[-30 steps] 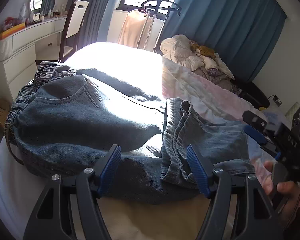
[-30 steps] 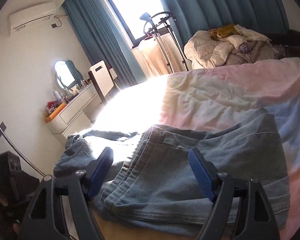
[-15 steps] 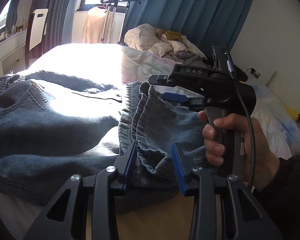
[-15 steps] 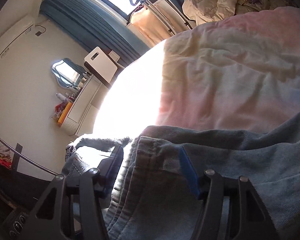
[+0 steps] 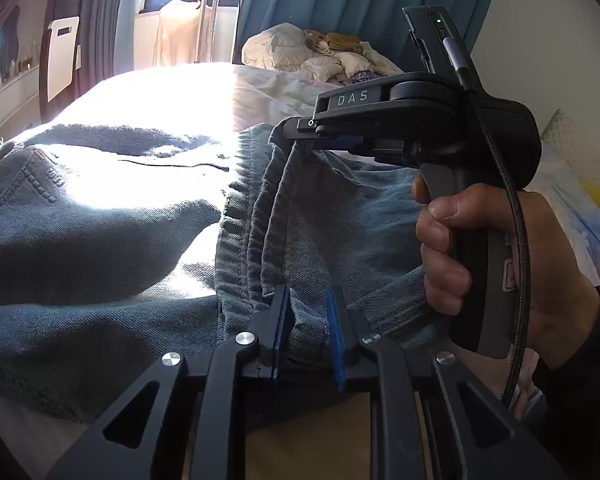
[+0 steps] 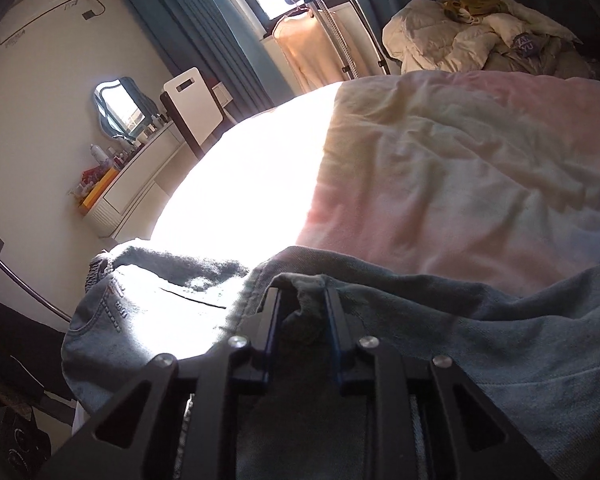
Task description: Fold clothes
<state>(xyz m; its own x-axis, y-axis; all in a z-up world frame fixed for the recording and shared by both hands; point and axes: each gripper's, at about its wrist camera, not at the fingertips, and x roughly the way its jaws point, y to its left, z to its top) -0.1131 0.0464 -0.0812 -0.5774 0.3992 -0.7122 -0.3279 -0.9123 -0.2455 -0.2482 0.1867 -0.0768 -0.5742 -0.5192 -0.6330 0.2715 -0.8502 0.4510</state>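
Left gripper (image 5: 308, 326) at lower centre is closing on the jeans (image 5: 100, 216) hem; right gripper (image 6: 302, 322) likewise closing on denim

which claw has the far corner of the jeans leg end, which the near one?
Right claw has the far corner of the jeans, nearer the sunlit bed. Left claw has the near corner. Both are closing with denim between the pads.

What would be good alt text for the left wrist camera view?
The left gripper is closing its blue-padded jaws on a bunched edge of faded blue denim jeans on a sunlit bed. The right gripper, held in a hand, is closing on the far edge.
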